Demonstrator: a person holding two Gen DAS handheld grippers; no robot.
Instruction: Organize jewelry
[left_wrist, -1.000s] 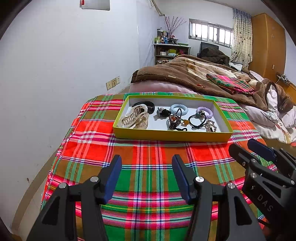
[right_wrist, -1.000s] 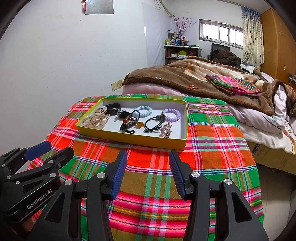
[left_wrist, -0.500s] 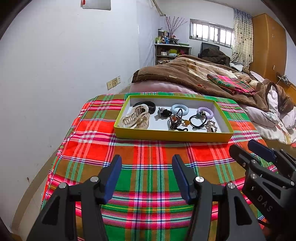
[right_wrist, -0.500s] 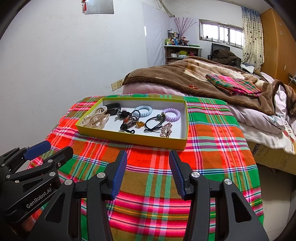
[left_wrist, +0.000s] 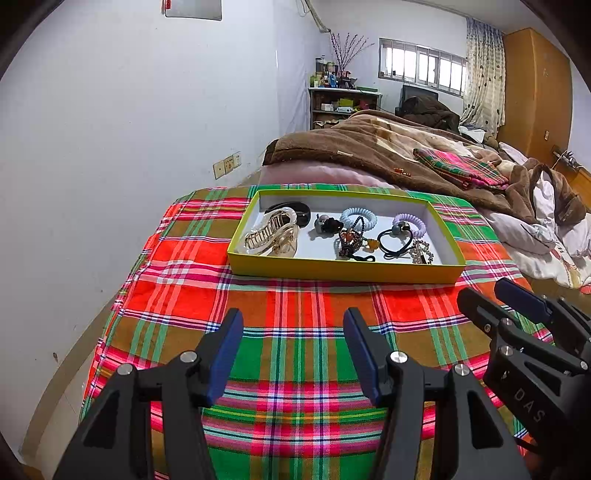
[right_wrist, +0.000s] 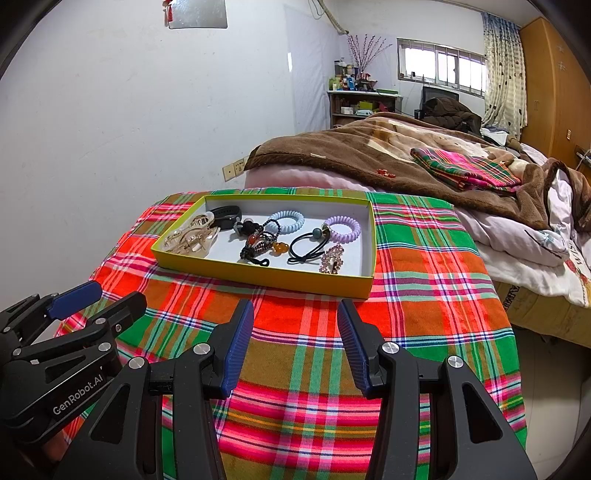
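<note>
A shallow yellow tray (left_wrist: 343, 271) (right_wrist: 266, 275) sits on the plaid cloth and holds hair things: a gold claw clip (left_wrist: 271, 236) (right_wrist: 192, 236), a black band (left_wrist: 299, 212), a blue coil tie (left_wrist: 358, 218) (right_wrist: 288, 221), a purple coil tie (left_wrist: 410, 223) (right_wrist: 341, 228), a beaded bracelet (left_wrist: 351, 242) (right_wrist: 258, 243), a black elastic (right_wrist: 308, 245) and a jewelled clip (right_wrist: 332, 254). My left gripper (left_wrist: 293, 332) is open and empty, short of the tray. My right gripper (right_wrist: 295, 325) is open and empty, also short of the tray.
The red-green plaid cloth (left_wrist: 295, 332) covers a small table against the white wall (left_wrist: 110, 147). A bed with a brown blanket (right_wrist: 369, 155) lies behind and to the right. The table edge drops off at the right (right_wrist: 517, 332).
</note>
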